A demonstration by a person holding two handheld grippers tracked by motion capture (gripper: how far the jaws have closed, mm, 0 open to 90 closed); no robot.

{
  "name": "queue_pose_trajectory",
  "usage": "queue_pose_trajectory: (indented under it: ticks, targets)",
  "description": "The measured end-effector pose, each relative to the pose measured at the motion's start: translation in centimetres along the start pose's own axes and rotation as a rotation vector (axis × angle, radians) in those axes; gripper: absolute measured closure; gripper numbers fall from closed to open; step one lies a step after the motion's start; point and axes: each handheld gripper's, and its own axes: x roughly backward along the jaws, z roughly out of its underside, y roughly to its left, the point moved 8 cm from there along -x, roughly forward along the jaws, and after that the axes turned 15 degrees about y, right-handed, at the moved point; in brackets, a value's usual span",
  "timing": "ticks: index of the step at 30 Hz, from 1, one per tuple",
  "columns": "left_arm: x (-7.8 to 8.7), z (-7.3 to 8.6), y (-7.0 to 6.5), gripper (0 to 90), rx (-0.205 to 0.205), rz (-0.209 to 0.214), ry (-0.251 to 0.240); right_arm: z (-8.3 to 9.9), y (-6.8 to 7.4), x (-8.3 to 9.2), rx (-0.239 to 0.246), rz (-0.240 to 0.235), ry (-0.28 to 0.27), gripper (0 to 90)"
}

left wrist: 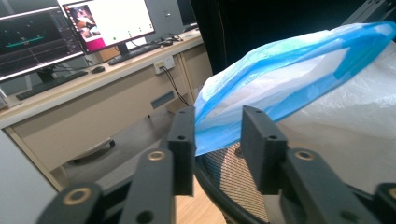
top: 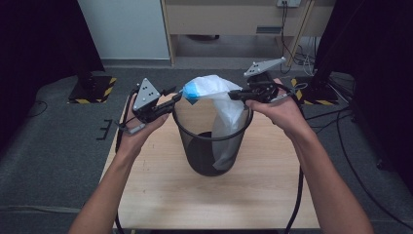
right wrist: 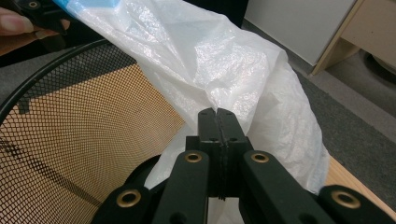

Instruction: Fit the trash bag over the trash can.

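Bag [top: 220, 100], white plastic with a blue band, hangs over a black mesh bin [top: 213, 146] on the wooden table [top: 160, 195]. Left gripper [top: 171, 101]: jaws parted, blue band between them, contact unclear. Right gripper [top: 237, 95]: jaws pressed together, pinching the bag's white film. Bag's lower part hidden inside bin.

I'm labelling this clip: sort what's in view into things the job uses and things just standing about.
In use: left gripper, right gripper, white bin bag with blue rim, black mesh bin, wooden table.

Standing about: monitors, keyboard, desk, floor cables.
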Motion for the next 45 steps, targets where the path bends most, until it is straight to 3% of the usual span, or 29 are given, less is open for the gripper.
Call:
queue_pose_trajectory:
  ticks: [5, 11, 17, 24, 30, 33, 39, 45]
  targets:
    - [-0.4, -0.6, -0.3, 61.7, -0.029, 0.012, 0.000, 0.0, 0.2, -0.1, 0.006, -0.004, 0.003, 90.0]
    - [-0.5, -1.0, -1.5, 76.0, -0.098, 0.039, -0.013, 0.0, 0.2, -0.2, 0.004, -0.004, 0.006, 90.0]
    - [-0.7, -1.2, -1.8, 89.9, -0.104, 0.071, -0.003, 0.0, 0.4, -0.3, 0.017, -0.009, 0.013, 89.8]
    - [-0.7, -1.7, -1.8, 90.0, -0.094, 0.077, -0.003, -0.8, 1.0, -0.3, 0.056, -0.008, -0.015, 61.9]
    - [-0.8, -1.8, -2.0, 90.0, -0.089, 0.085, 0.001, -2.3, 2.5, -0.4, 0.117, -0.024, -0.043, 52.8]
    - [-0.7, -1.9, -2.0, 90.0, -0.081, 0.086, -0.001, -2.9, 2.9, -0.7, 0.135, -0.029, -0.057, 57.1]
    - [-0.5, -1.7, -1.7, 90.0, -0.056, 0.083, -0.003, -3.2, 3.2, -0.8, 0.142, -0.051, -0.059, 89.8]
    - [-0.4, -1.6, -1.0, 90.0, -0.032, 0.077, -0.012, -2.6, 2.7, -0.6, 0.124, -0.056, -0.049, 90.0]
